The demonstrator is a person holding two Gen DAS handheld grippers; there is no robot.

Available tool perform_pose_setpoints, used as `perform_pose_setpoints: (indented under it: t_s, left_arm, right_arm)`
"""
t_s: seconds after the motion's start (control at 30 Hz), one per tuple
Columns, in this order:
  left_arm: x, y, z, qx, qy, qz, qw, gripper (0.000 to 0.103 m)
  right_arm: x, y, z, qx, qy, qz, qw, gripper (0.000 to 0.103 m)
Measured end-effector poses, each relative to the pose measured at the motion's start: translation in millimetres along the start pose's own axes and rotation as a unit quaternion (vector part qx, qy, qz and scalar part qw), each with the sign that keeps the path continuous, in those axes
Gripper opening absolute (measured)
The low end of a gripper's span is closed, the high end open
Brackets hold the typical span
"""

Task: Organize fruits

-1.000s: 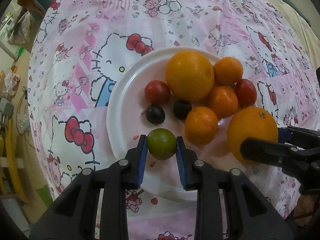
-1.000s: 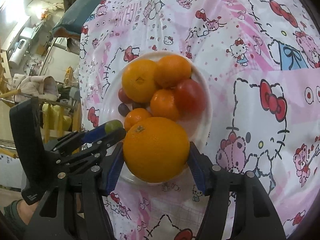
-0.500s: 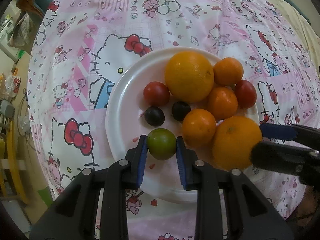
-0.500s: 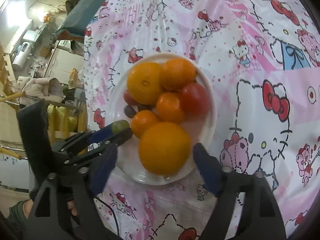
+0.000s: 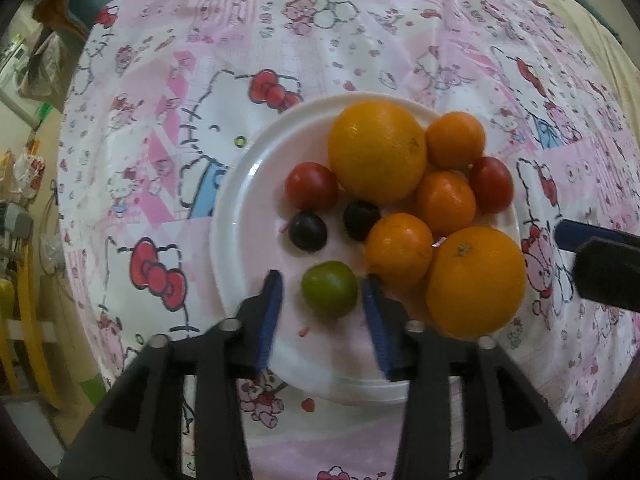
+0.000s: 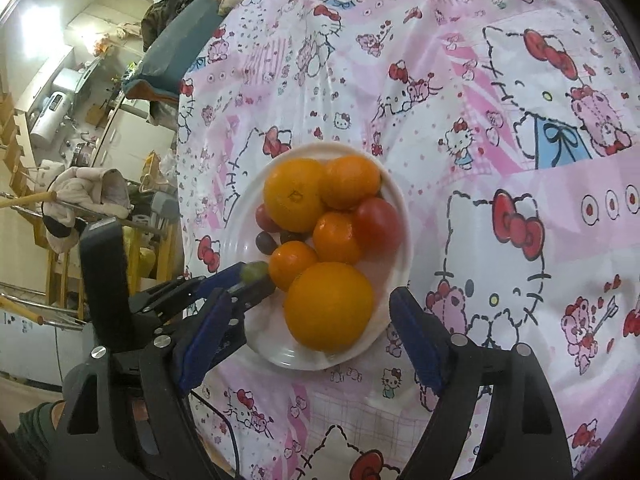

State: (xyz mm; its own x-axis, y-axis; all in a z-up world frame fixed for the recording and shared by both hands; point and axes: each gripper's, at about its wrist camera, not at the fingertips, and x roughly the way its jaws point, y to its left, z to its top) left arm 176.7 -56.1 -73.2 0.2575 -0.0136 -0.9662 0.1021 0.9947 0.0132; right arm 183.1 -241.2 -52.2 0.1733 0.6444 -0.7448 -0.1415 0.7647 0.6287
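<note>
The left gripper (image 5: 322, 294) is opening off the green fruit (image 5: 329, 289), gaps showing both sides; the right gripper (image 6: 308, 332) is standing wide behind the big orange (image 6: 329, 306). Both fruits are looking round, firm and smooth, likely rolling; hold across the middle.

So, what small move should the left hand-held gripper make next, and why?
Probably lift the left hand-held gripper straight up and away. Its jaws have just been opening, and the small round green fruit sits free between them on the white round plate, with gaps on both sides.
</note>
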Motion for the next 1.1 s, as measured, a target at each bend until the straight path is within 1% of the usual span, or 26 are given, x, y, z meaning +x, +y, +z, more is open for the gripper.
perform_pose_setpoints:
  t_s: [0.03, 0.07, 0.1, 0.13, 0.2, 0.27, 0.33, 0.37, 0.47, 0.53, 0.63, 0.67, 0.7, 0.77, 0.8, 0.9, 0.97, 1.03, 1.1]
  left_arm:
    - [0, 2, 1, -0.006, 0.002, 0.001, 1.0, 0.051]
    - [-1, 5, 1, -0.012, 0.002, 0.004, 0.9999, 0.055]
    - [-4, 9, 1, -0.017, -0.001, 0.002, 0.9999, 0.06]
    - [-7, 10, 2, -0.02, -0.005, -0.004, 0.9998, 0.067]
    - [-14, 13, 1, -0.022, -0.013, -0.007, 0.9996, 0.077]
    - [-23, 14, -1, -0.024, -0.026, -0.011, 0.9993, 0.078]
    - [-36, 16, -5, -0.035, -0.036, -0.034, 0.9982, 0.078]
    - [-42, 17, -6, -0.039, -0.041, -0.035, 0.9978, 0.078]
    - [-61, 18, -13, -0.037, -0.062, -0.027, 0.9971, 0.078]
    - [-71, 19, -15, -0.04, -0.069, -0.023, 0.9966, 0.078]
    - [-86, 23, -22, -0.041, -0.09, -0.018, 0.995, 0.078]
    - [-91, 24, -26, -0.038, -0.099, -0.014, 0.9943, 0.078]
    - [-94, 25, -29, -0.037, -0.103, -0.012, 0.9939, 0.079]
    - [-99, 31, -36, -0.045, -0.108, -0.009, 0.9931, 0.085]
    - [-101, 34, -40, -0.051, -0.11, -0.014, 0.9925, 0.088]
    - [-108, 40, -52, -0.063, -0.117, -0.025, 0.9908, 0.089]
    - [-113, 42, -62, -0.066, -0.126, -0.021, 0.9897, 0.093]
    - [-118, 43, -73, -0.065, -0.135, -0.013, 0.9887, 0.1]
    - [-121, 44, -85, -0.06, -0.142, -0.006, 0.9881, 0.1]
  right_arm:
    - [-1, 1, 0, -0.003, -0.002, -0.001, 1.0, 0.084]
    - [-2, 1, 0, -0.006, -0.003, -0.002, 1.0, 0.084]
    - [-3, 2, 0, -0.008, -0.004, -0.004, 1.0, 0.084]
    - [-4, 3, 0, -0.01, -0.006, -0.007, 1.0, 0.084]
    - [-5, 6, -1, -0.017, -0.01, -0.013, 1.0, 0.085]
    - [-8, 9, -3, -0.025, -0.014, -0.018, 0.999, 0.087]
    - [-12, 14, -6, -0.035, -0.021, -0.023, 0.999, 0.089]
    - [-14, 15, -7, -0.038, -0.025, -0.025, 0.999, 0.089]
    - [-23, 21, -12, -0.046, -0.043, -0.028, 0.998, 0.092]
    - [-29, 23, -17, -0.044, -0.056, -0.023, 0.997, 0.093]
    - [-36, 15, -29, -0.018, -0.065, 0.005, 0.998, 0.094]
    - [-38, 13, -33, -0.012, -0.069, 0.005, 0.998, 0.094]
    - [-41, 12, -38, -0.011, -0.074, 0.002, 0.997, 0.094]
    - [-47, 13, -44, -0.015, -0.084, -0.007, 0.996, 0.094]
    - [-51, 14, -48, -0.018, -0.092, -0.012, 0.995, 0.094]
    - [-58, 18, -58, -0.022, -0.107, -0.023, 0.994, 0.095]
    - [-59, 18, -66, -0.023, -0.106, -0.029, 0.994, 0.096]
    - [-58, 17, -74, -0.022, -0.105, -0.04, 0.993, 0.096]
    - [-58, 18, -83, -0.026, -0.105, -0.053, 0.993, 0.096]
